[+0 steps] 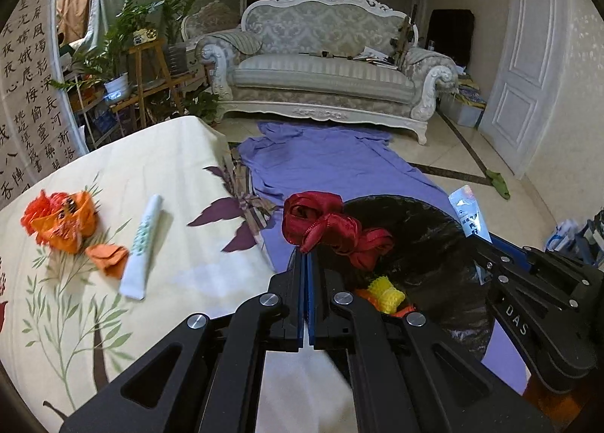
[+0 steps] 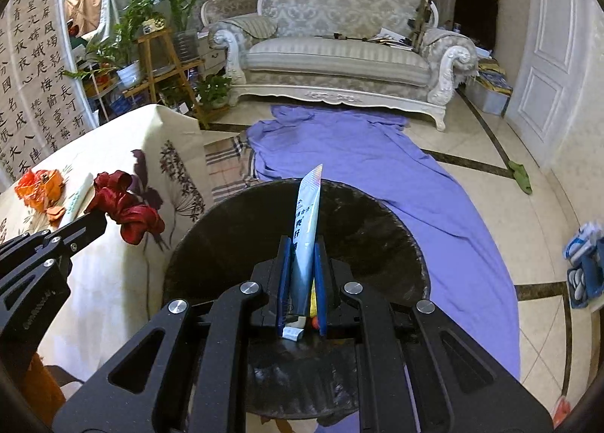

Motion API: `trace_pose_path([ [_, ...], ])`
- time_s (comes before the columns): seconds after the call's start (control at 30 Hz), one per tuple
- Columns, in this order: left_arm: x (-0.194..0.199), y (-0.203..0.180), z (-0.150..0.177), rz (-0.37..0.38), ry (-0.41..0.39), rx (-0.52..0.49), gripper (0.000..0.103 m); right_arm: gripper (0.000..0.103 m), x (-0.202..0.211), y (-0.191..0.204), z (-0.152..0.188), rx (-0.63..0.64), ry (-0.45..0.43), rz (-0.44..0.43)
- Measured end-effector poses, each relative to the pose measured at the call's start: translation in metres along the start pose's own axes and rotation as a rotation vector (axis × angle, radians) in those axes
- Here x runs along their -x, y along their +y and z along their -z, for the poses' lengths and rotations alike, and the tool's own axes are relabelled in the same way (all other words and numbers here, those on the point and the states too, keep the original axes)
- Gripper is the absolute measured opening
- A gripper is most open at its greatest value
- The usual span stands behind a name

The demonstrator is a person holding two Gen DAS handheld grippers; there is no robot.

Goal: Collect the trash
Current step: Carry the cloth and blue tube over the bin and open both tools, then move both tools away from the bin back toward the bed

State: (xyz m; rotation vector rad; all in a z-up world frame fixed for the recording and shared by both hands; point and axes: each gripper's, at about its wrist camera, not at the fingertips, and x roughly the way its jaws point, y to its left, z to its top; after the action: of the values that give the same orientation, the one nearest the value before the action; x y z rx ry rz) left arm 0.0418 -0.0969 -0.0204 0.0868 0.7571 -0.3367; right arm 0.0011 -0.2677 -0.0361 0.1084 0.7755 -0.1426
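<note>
The round bin lined with a black plastic bag [image 2: 362,229] is standing on the floor beside the table, directly below and ahead of both grippers, with its open mouth facing up. The pale blue squeezed tube [image 2: 306,229] is pointing its long axis up and away along the fingers of the right gripper [image 2: 302,263], over the middle of the bin mouth. The right gripper is the nearer to the bin centre; its blue pads are pinching the tube low on its body. The crumpled dark red ribbon [image 1: 328,229] is hanging at the tip of the left gripper [image 1: 305,263], over the bin's table-side rim. The left jaws are pressed together on a fold of ribbon. On the cream floral tablecloth [image 1: 158,161], orange wrappers [image 1: 64,221] and a white tube [image 1: 143,244] are lying well apart from both grippers, awaiting collection.
</note>
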Motion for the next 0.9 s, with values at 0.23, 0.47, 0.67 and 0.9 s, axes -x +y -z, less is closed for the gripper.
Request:
trace_pose_path([
  [0.23, -0.015, -0.018, -0.004, -0.019, 0.01, -0.042, 0.001, 0.012, -0.011, -0.016, -0.001, -0.029, 0.006, 0.007],
  [0.47, -0.027, -0.032, -0.005, -0.028, 0.022, -0.071, 0.002, 0.015, -0.021, -0.024, 0.0, -0.056, 0.016, 0.006],
  [0.67, -0.03, -0.038, -0.007, -0.035, 0.03, -0.086, 0.029, 0.026, -0.023, -0.031, 0.0, -0.077, 0.015, 0.021],
  [0.9, -0.029, -0.043, -0.007, -0.053, 0.017, -0.094, 0.041, 0.028, -0.021, -0.036, -0.001, -0.085, 0.009, 0.035],
])
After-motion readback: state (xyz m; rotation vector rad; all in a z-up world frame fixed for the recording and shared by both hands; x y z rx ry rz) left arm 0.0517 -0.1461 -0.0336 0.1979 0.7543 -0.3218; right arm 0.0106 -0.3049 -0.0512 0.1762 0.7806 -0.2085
